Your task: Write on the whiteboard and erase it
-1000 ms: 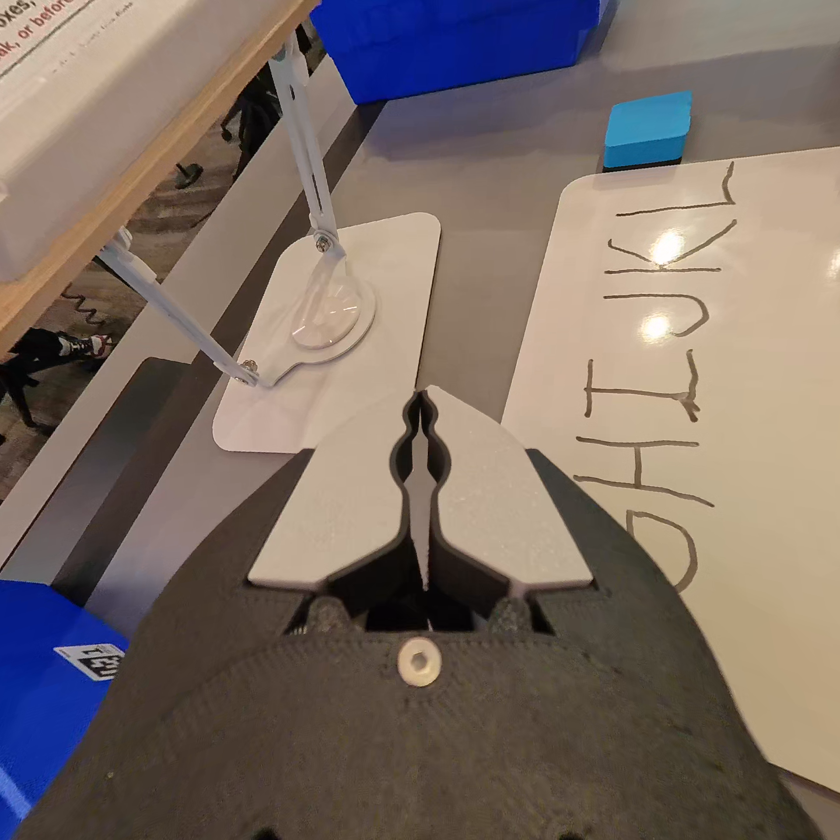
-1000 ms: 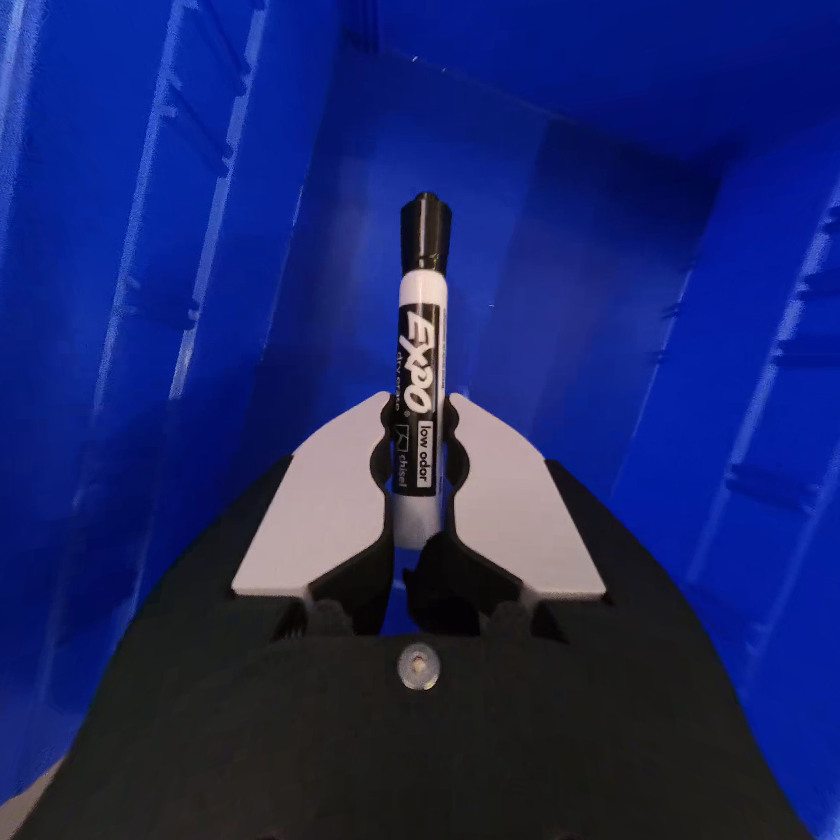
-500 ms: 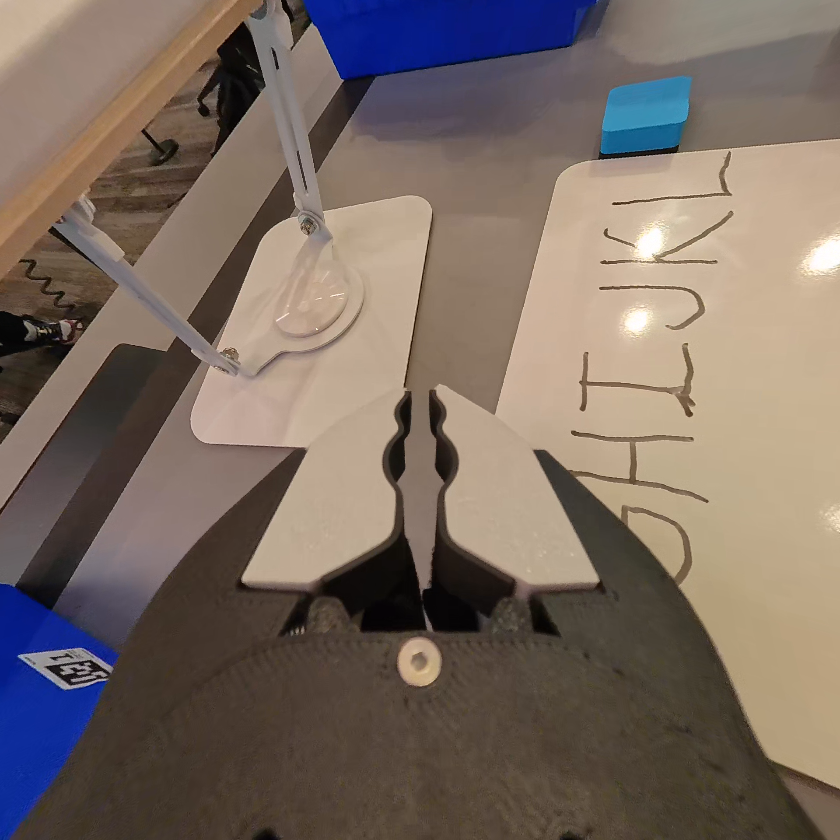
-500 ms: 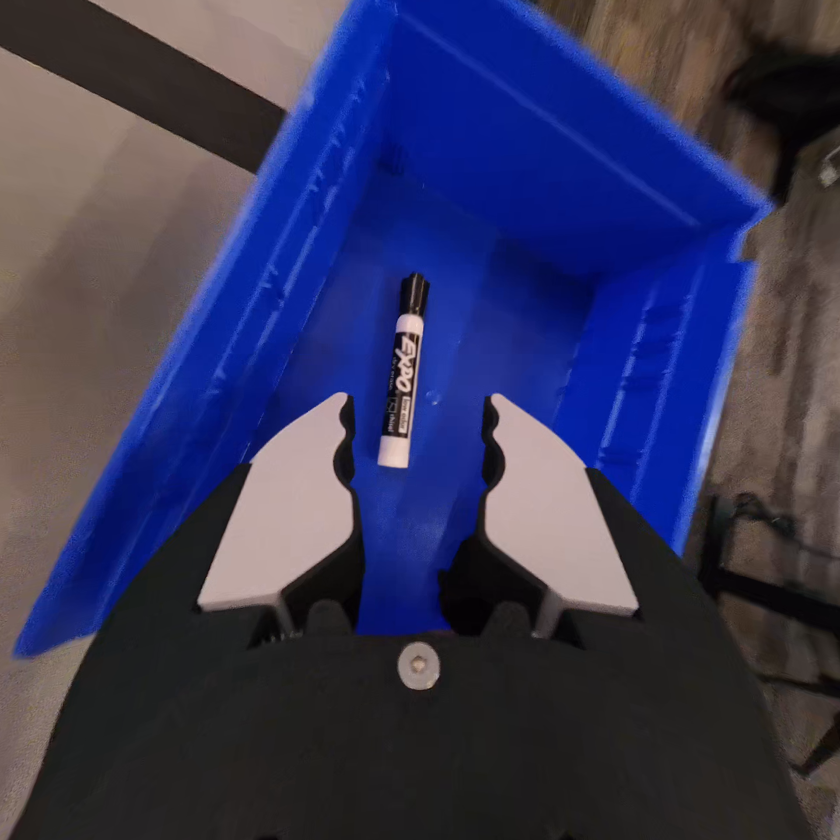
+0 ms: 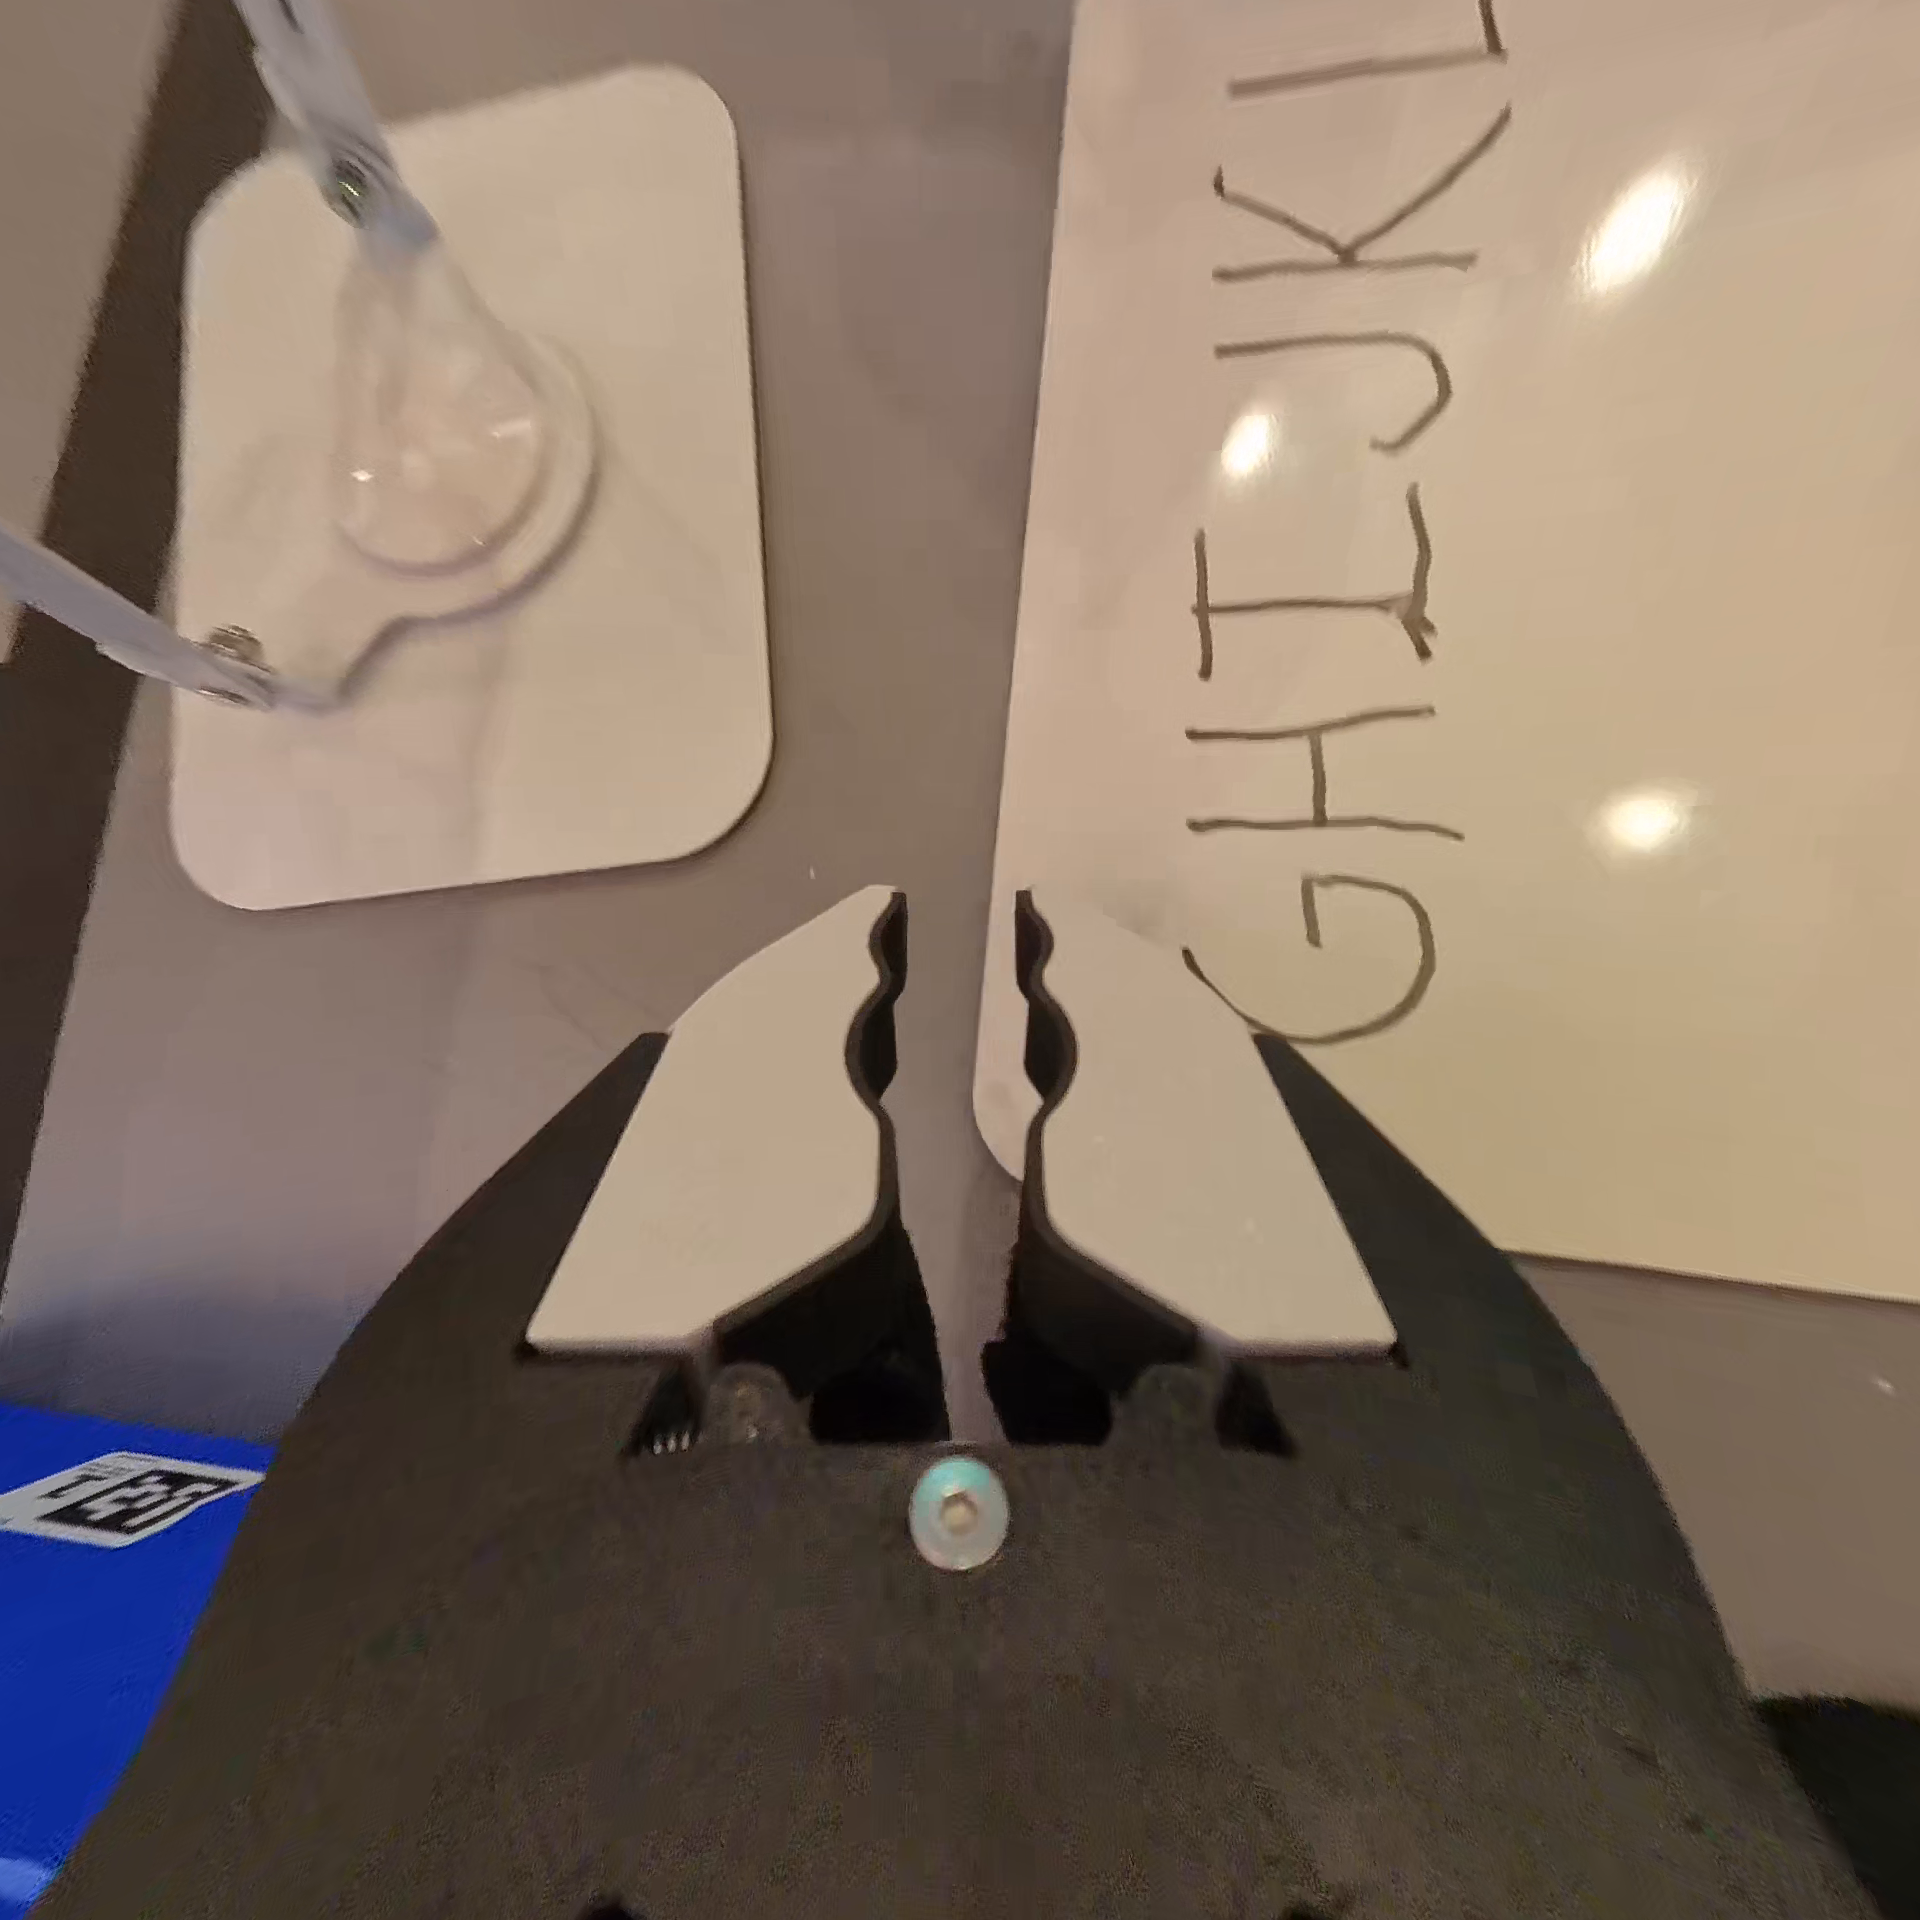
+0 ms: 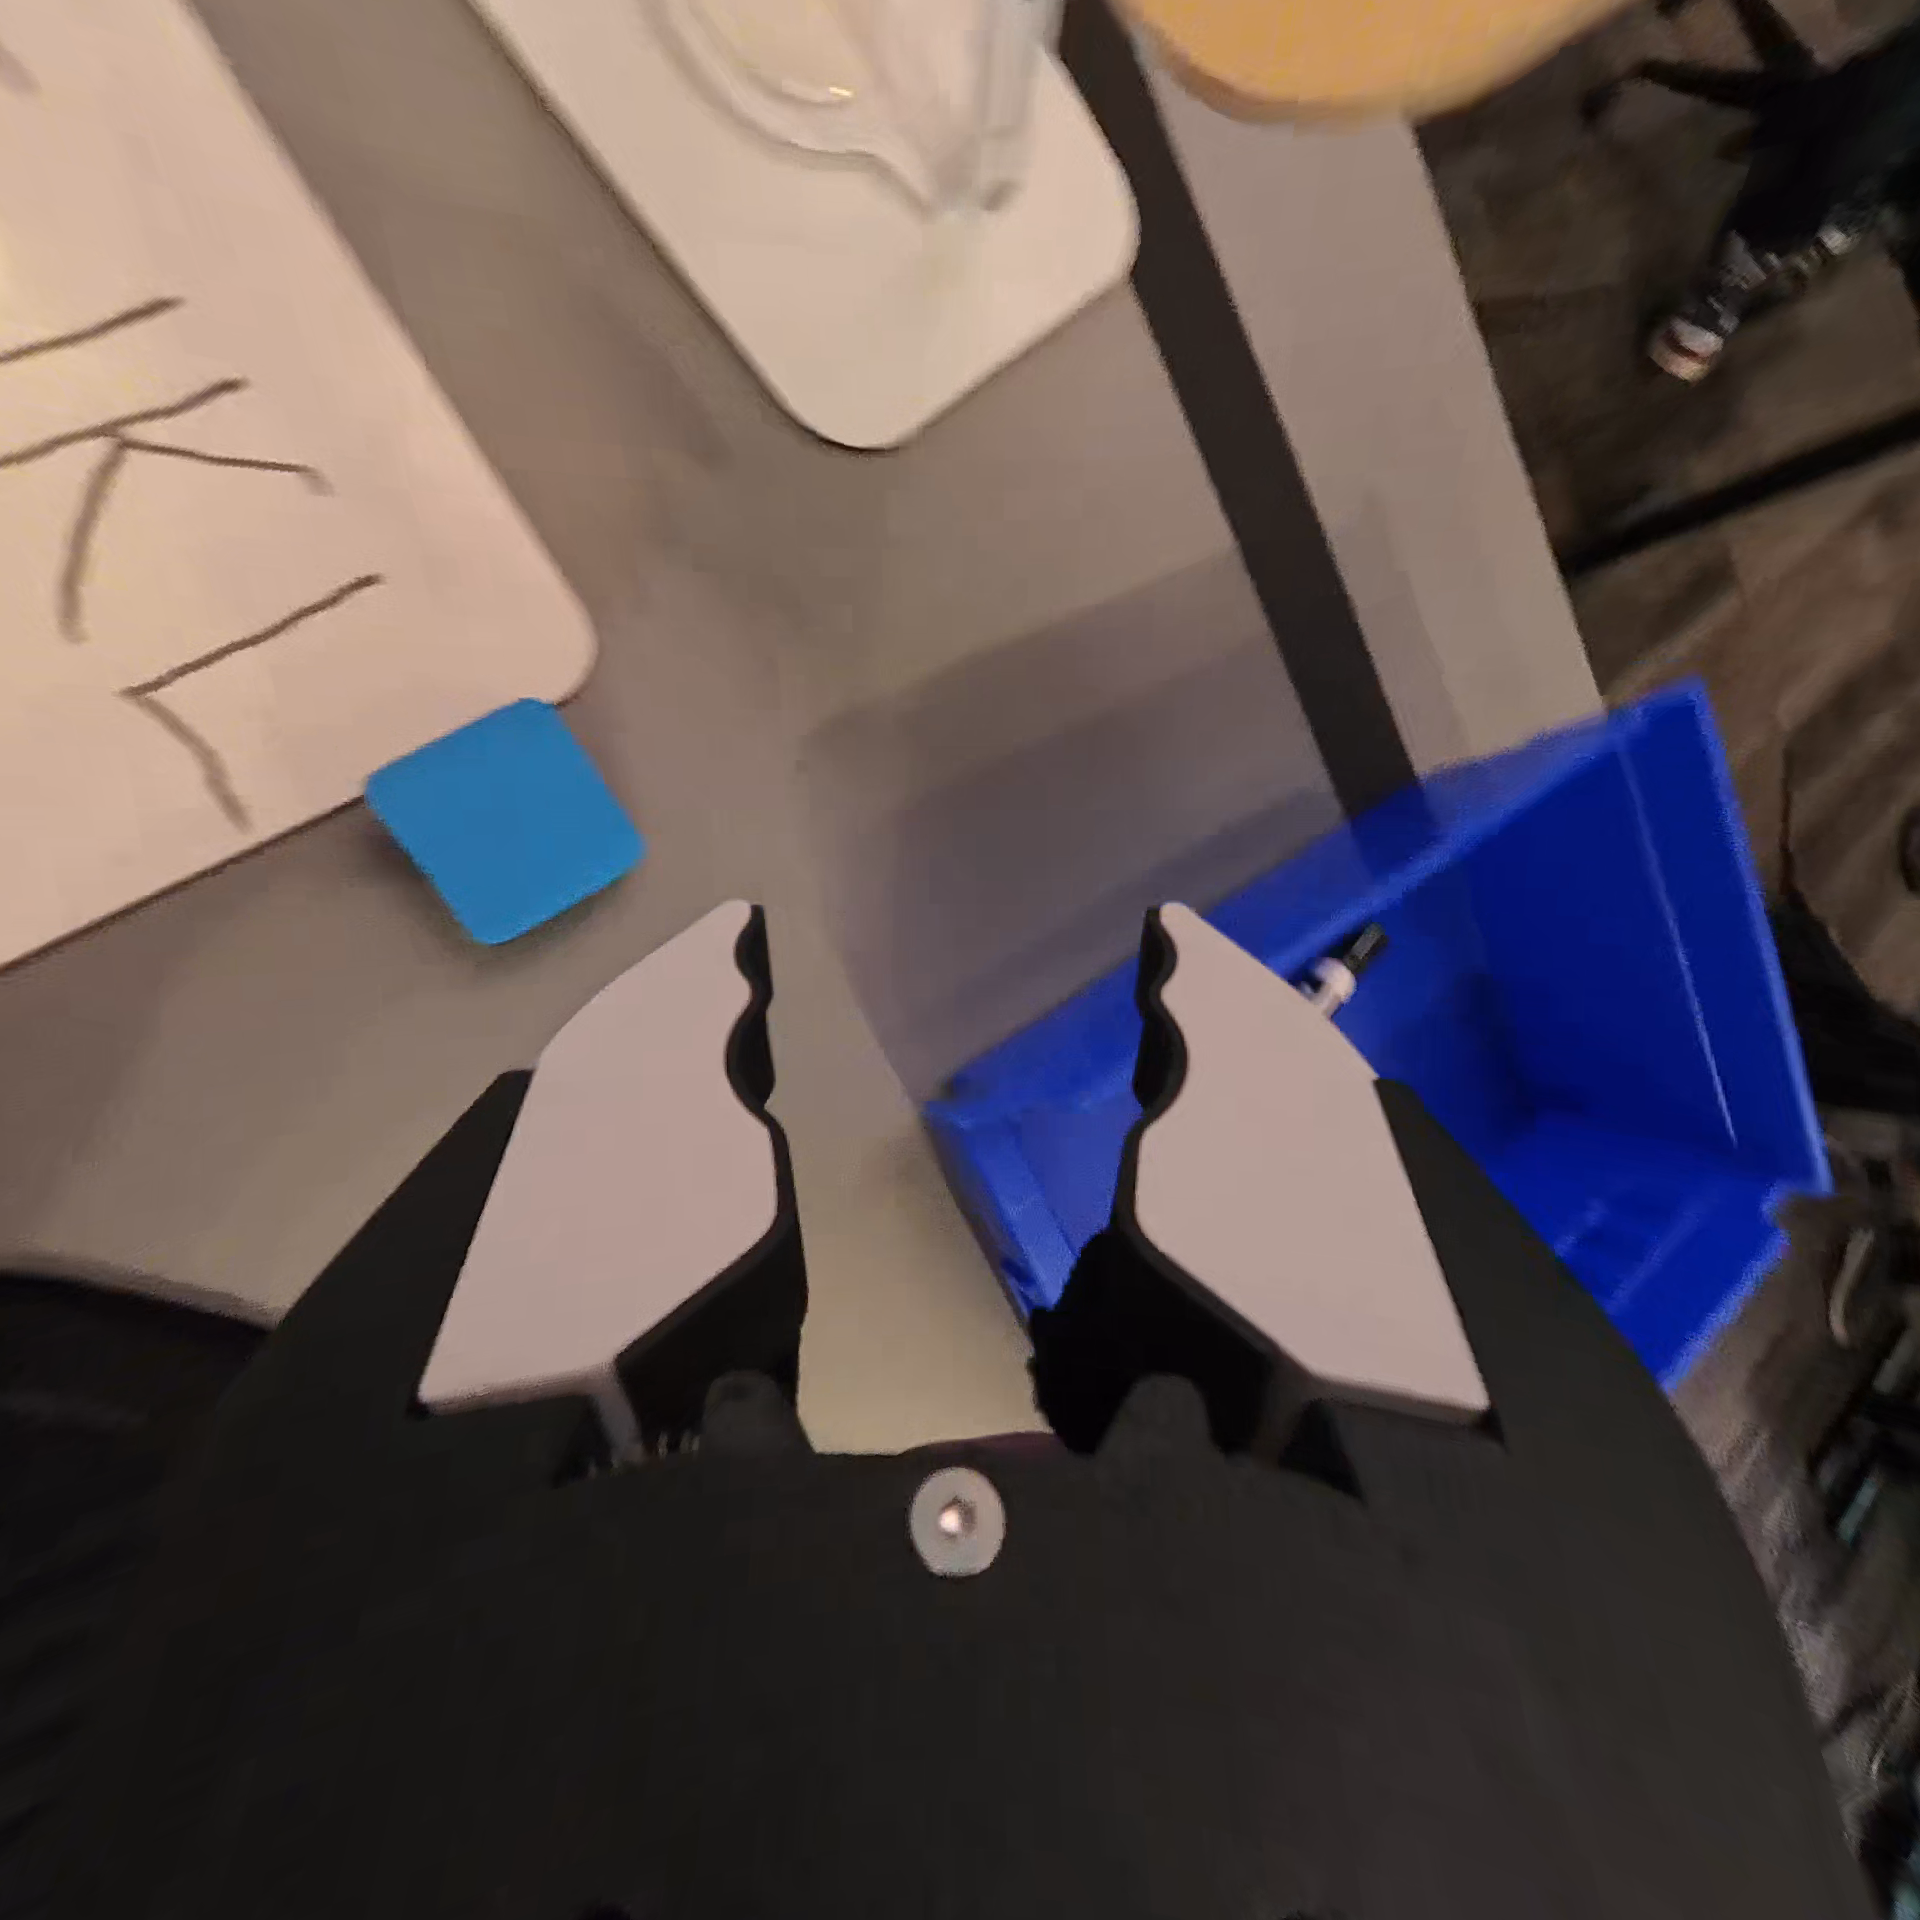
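whiteboard [image 5: 1507, 623]: handwritten dark marker letters along its left edge | blue bin [image 5: 94, 1621], well left of whiteboard: white coded sticker [image 5: 125, 1507], illegible

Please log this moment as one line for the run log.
left tongs open, empty | right tongs open, empty | marker in blue bin | eraser beside whiteboard

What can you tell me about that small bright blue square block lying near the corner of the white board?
The small bright blue block is a flat square pad with rounded corners and a smooth, matte top that looks like foam or plastic. It lies flat on the grey table, turned at an angle, close against the edge of the white board near its rounded corner and the handwriting. Neither gripper touches it; the right gripper hovers open nearby.
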### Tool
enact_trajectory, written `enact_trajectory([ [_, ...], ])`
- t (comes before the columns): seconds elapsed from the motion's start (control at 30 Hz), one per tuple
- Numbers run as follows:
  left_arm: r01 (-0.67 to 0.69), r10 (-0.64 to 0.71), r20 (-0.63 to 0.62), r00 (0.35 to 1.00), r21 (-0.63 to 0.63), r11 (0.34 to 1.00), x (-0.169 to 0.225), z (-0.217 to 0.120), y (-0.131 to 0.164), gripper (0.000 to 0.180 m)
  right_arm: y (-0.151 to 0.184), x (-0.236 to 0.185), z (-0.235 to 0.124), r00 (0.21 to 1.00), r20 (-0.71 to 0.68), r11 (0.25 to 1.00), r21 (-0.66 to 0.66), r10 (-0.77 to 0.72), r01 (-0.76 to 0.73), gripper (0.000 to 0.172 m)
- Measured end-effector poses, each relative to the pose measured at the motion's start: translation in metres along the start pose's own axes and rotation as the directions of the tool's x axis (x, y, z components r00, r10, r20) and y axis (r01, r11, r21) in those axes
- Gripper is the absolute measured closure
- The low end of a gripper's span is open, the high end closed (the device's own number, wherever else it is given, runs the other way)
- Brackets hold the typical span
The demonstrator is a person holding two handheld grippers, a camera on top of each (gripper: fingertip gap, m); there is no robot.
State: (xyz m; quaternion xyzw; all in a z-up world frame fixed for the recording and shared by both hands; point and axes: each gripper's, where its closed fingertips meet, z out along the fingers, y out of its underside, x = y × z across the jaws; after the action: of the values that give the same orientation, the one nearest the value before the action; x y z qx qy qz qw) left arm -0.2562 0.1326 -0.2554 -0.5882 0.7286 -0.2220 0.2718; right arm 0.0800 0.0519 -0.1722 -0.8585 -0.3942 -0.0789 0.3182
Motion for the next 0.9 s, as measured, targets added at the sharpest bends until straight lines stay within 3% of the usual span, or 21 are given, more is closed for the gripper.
enact_trajectory([
  [0.03, -0.007, 0.007, -0.018, 1.000, -0.025, 1.000, 0.003, 0.001, 0.004, 0.160, -0.005, -0.013, 0.004, 0.999, 0.039, 0.999, 0.006, -0.034, 0.034, 0.100],
  [0.13, -0.018, 0.015, -0.058, 0.998, -0.067, 0.998, 0.010, 0.006, 0.012, 0.159, -0.011, -0.051, 0.022, 0.980, 0.136, 0.989, -0.016, -0.142, 0.146, 0.085],
  [0.3, -0.016, 0.007, -0.072, 0.997, -0.118, 0.993, 0.010, 0.012, 0.024, 0.160, 0.000, -0.103, 0.060, 0.921, 0.304, 0.960, -0.058, -0.245, 0.275, 0.077],
  [0.5, -0.003, -0.011, -0.093, 0.996, -0.145, 0.989, 0.012, 0.015, 0.031, 0.161, 0.016, -0.116, 0.086, 0.886, 0.384, 0.939, -0.111, -0.261, 0.325, 0.088],
  [0.67, -0.001, -0.017, -0.107, 0.994, -0.167, 0.986, 0.013, 0.019, 0.037, 0.165, 0.018, -0.120, 0.088, 0.869, 0.426, 0.944, -0.091, -0.252, 0.318, 0.115],
  [0.9, 0.015, -0.034, -0.111, 0.993, -0.165, 0.986, 0.014, 0.022, 0.039, 0.180, 0.008, -0.114, 0.081, 0.897, 0.386, 0.966, -0.050, -0.215, 0.253, 0.117],
])
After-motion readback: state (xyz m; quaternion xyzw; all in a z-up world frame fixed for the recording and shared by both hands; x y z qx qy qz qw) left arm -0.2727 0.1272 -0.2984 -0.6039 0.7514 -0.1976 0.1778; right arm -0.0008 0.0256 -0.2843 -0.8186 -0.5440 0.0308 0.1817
